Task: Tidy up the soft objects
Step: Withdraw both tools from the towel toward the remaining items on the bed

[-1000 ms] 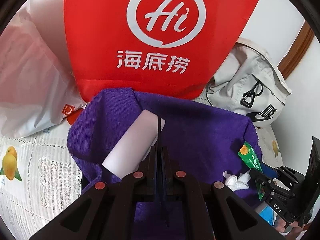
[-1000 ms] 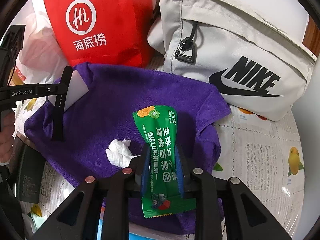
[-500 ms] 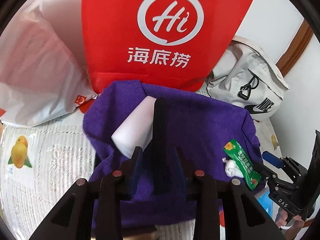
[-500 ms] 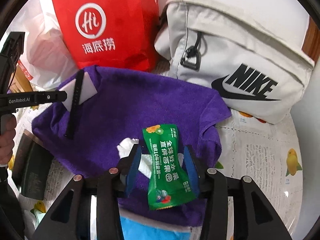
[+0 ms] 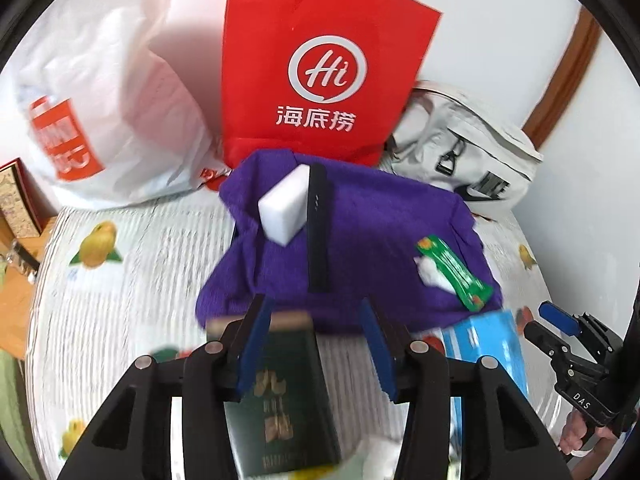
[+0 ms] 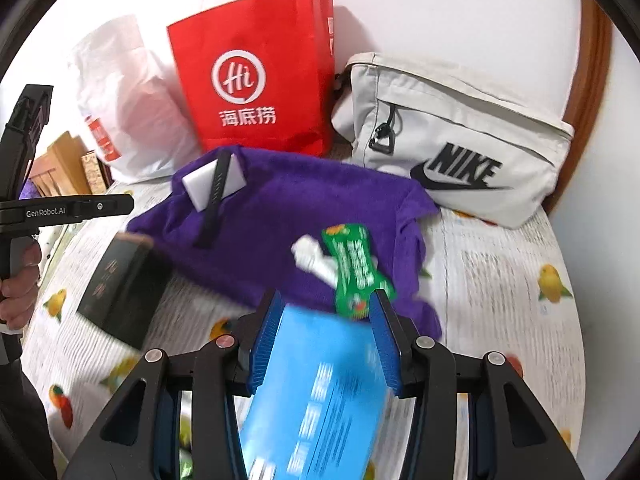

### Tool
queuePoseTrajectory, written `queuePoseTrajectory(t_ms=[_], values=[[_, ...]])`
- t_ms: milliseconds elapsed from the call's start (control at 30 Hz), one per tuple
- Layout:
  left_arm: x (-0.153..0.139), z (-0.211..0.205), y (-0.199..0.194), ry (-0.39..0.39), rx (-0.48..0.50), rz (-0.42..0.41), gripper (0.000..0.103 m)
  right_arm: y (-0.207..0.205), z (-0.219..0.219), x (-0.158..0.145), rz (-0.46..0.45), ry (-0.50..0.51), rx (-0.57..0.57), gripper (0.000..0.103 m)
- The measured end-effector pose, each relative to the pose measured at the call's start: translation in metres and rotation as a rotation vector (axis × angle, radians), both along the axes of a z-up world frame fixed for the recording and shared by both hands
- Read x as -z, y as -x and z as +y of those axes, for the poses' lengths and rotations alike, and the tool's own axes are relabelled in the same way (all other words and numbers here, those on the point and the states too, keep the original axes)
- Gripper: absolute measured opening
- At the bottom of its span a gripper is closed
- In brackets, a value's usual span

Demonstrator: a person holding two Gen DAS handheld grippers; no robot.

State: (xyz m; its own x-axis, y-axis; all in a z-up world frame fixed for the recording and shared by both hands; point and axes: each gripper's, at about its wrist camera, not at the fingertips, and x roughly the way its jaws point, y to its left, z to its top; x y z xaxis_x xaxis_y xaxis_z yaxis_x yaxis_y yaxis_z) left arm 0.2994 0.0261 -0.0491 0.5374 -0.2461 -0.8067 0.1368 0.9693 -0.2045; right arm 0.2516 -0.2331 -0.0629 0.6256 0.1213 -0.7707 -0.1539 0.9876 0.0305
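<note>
A purple towel [image 5: 360, 232] [image 6: 288, 216] lies on the fruit-print tablecloth. On it rest a white sponge block [image 5: 284, 204] [image 6: 200, 180], a black strap [image 5: 318, 232] [image 6: 214, 200], a green snack packet [image 5: 454, 274] [image 6: 356, 268] and a crumpled white tissue [image 5: 430, 274] [image 6: 310, 258]. My left gripper [image 5: 316, 320] is open and empty, above a dark green box [image 5: 280, 392]. My right gripper [image 6: 326, 304] is open and empty, above a blue box [image 6: 320, 392]; it also shows in the left wrist view [image 5: 560, 324].
A red paper bag [image 5: 320, 76] [image 6: 256, 76], a white plastic bag [image 5: 100, 112] [image 6: 128, 100] and a grey Nike bag [image 5: 472, 148] [image 6: 452, 140] stand at the back against the wall. The dark box [image 6: 124, 284] and blue box [image 5: 488, 348] lie near the towel's front edge.
Both grippers opened and pulled back from the towel. The left let go of the black strap beside the sponge; the right let go of the green packet, which now lies on the tissue.
</note>
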Motion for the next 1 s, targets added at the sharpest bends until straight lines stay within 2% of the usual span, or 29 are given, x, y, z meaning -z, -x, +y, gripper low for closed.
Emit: queuePoseTrajectory(t_ms=[133,233,333,467,600,700,900,1000], values=[[-0.004,0.000,0.036,0.003,0.000,-0.007,0.053,0.044,-0.004,-0.003,0.000,-0.015,0.010,0.046],[-0.005,0.000,0.062,0.011,0.003,-0.012,0.053,0.074,-0.008,-0.001,-0.004,-0.032,0.004,0.055],[-0.001,-0.004,0.083,0.028,0.002,-0.007,0.056,0.107,-0.008,0.006,-0.017,-0.055,-0.022,0.058],[0.009,-0.010,0.108,0.048,0.005,0.007,0.056,0.141,-0.010,0.030,0.041,-0.115,-0.045,0.063],[0.022,-0.015,0.128,0.060,0.012,0.035,0.056,0.154,-0.012,0.058,0.117,-0.222,-0.050,0.064],[0.033,-0.016,0.140,0.036,0.013,0.041,0.056,0.155,-0.010,0.073,0.132,-0.269,-0.048,0.064],[0.054,-0.011,0.157,0.034,-0.008,0.085,0.056,0.148,-0.008,0.097,0.169,-0.292,-0.039,0.069],[0.060,-0.005,0.163,0.032,-0.017,0.100,0.056,0.146,-0.009,0.099,0.153,-0.309,-0.036,0.069]])
